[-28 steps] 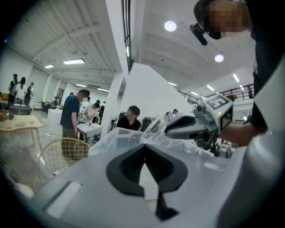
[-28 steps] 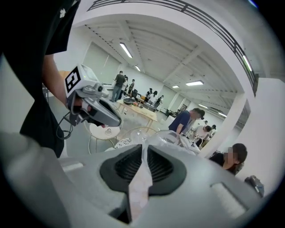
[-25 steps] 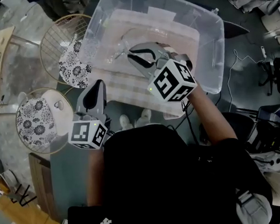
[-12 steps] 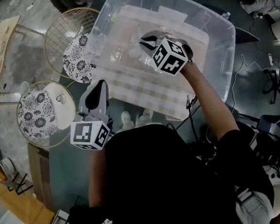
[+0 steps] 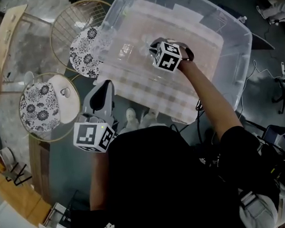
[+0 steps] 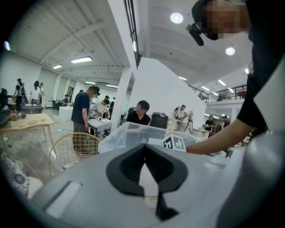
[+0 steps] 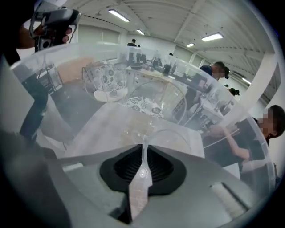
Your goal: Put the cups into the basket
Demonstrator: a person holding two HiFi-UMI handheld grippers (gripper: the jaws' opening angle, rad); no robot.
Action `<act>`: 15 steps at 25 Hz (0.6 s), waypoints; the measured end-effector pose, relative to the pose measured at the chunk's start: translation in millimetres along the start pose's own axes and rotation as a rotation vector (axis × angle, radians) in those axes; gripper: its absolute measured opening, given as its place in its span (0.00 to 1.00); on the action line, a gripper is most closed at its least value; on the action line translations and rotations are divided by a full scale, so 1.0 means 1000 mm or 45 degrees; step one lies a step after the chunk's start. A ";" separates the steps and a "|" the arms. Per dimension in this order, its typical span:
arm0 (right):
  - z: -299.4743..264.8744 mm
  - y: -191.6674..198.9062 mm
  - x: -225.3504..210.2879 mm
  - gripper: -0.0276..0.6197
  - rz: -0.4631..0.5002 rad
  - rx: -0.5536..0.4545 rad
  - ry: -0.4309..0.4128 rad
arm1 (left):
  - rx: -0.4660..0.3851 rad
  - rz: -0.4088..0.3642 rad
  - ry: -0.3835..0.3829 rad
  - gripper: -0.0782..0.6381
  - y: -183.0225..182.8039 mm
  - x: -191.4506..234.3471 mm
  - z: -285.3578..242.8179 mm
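At the far left we see a light wooden table. Just right of it stand two round gold wire seats. The nearer one carries a black-and-white flowered cushion. The farther wire seat stands just beside the left wall of the bin.

Next comes the left gripper, held near the person's body and outside the bin, just beside its near left corner. In the left gripper view we find its black pads pressed together at the tips, with nothing between them.

To the right lies the clear rectangular plastic bin, which takes up the far middle of the scene. On its floor, toward the left, we make out a second clear glass piece.

The person's right forearm reaches over the near rim and into the bin, carrying the right gripper low inside it, pointing steeply down. In the right gripper view we see its jaws clamped on the thin wall of a clear glass cup, whose round rim curves away just beyond the pads. The cup is inside the bin, right of the other glass. We cannot tell whether its base touches the bin's floor.
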State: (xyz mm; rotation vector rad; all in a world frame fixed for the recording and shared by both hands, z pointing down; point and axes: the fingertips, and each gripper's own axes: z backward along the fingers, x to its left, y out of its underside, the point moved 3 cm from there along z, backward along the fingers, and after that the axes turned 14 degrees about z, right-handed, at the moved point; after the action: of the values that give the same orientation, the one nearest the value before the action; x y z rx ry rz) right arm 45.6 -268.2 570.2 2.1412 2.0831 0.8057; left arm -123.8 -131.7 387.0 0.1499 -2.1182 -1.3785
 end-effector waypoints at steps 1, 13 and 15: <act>-0.007 0.002 0.002 0.10 0.005 0.007 -0.017 | 0.002 -0.001 -0.001 0.12 0.000 -0.001 0.000; -0.064 0.009 0.026 0.09 0.050 0.072 -0.141 | 0.013 0.009 -0.029 0.12 -0.002 -0.003 0.003; -0.067 0.010 0.028 0.09 0.055 0.076 -0.156 | 0.016 0.002 -0.037 0.12 -0.003 0.000 0.005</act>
State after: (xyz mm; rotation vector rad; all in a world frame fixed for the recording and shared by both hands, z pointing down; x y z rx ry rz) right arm 27.4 -263.8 641.6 2.2120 2.0319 0.6060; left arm -126.9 -128.9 382.7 0.1338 -2.1507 -1.3750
